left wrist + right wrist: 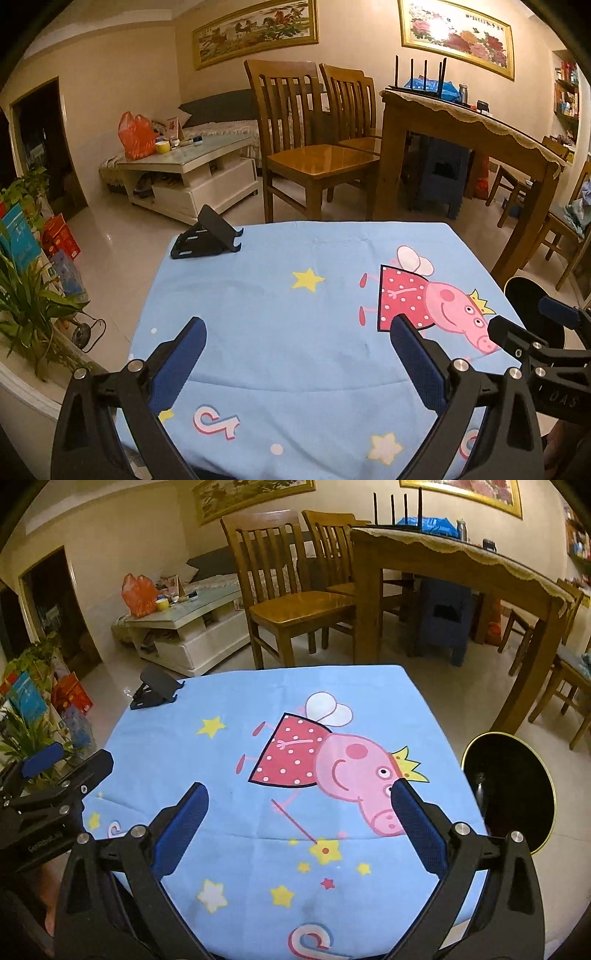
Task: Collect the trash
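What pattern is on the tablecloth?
The tablecloth is light blue with a pink cartoon pig in a red dotted dress and yellow stars, clearest in the right wrist view.

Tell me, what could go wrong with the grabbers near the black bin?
The black bin stands off the table's right edge, so the right gripper might knock it when swinging over. The black phone stand sits at the tablecloth's far left corner and could be pushed off. Both grippers are open and close together; they might bump.

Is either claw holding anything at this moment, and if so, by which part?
Nothing is held. The left claw and the right claw are both open, with only the blue cartoon tablecloth visible between their fingers.
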A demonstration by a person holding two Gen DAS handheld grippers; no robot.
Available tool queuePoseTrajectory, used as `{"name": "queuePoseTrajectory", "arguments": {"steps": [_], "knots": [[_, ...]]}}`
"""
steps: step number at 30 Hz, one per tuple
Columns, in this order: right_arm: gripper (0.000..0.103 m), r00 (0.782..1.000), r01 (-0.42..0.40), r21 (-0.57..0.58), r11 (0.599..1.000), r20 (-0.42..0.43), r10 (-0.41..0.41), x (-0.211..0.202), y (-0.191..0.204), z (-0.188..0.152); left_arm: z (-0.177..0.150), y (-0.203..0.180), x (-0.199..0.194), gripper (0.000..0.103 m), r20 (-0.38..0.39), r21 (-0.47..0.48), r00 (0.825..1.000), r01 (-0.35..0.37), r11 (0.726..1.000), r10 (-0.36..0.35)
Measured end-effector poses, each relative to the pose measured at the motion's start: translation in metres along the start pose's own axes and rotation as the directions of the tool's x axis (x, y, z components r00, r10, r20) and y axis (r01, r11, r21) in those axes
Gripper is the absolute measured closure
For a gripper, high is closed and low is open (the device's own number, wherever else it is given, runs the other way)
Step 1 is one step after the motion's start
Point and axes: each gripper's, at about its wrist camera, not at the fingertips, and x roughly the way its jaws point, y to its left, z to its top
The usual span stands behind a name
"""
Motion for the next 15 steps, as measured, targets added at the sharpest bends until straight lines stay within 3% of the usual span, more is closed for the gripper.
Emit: {"name": "queuePoseTrajectory", "arguments": {"steps": [4,15], "knots": [[0.006,0.998,0.058,-0.024,0.998,0.013,-0.058,-0.002,-0.003,-0.004,-0.003,-0.005,0.007,0.007,-0.032,0.007,0.999,0.006,1.000,-0.006],[0.006,0.997,0.078,0.015,0.997,-0.006,-0.078,0.006,-0.020,-0.008,-0.009,-0.022,0.019,0.007,-0.086,0.020,0.996,0.012,1.000,-0.010]]}}
